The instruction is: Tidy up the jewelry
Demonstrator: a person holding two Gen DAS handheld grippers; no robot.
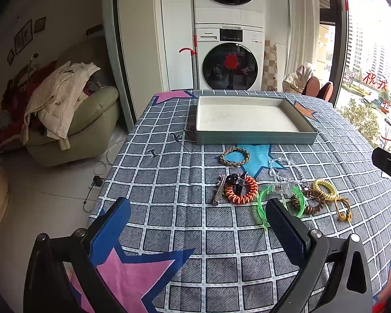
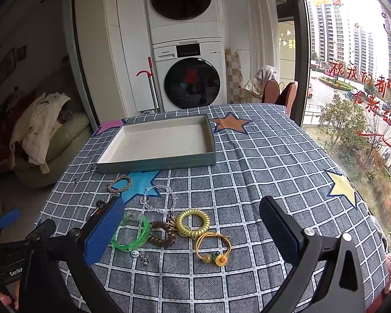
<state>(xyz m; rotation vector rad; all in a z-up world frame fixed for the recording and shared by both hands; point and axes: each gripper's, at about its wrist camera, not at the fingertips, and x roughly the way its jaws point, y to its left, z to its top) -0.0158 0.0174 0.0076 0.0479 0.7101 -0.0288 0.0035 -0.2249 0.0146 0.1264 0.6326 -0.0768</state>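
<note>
Right wrist view: both grippers, left (image 1: 198,224) and right (image 2: 193,224), hover with fingers spread and empty above light, springy bracelets (image 2: 193,223) scattered on the tabletop before the empty tray (image 2: 156,163), each likely best pinched across its band.

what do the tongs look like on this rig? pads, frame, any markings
Both the left tongs and the right tongs have black angular frames with silver bolts and two flat fingers faced with ribbed blue pads. White "GenRo..." lettering shows on a black body at the right view's left edge.
</note>
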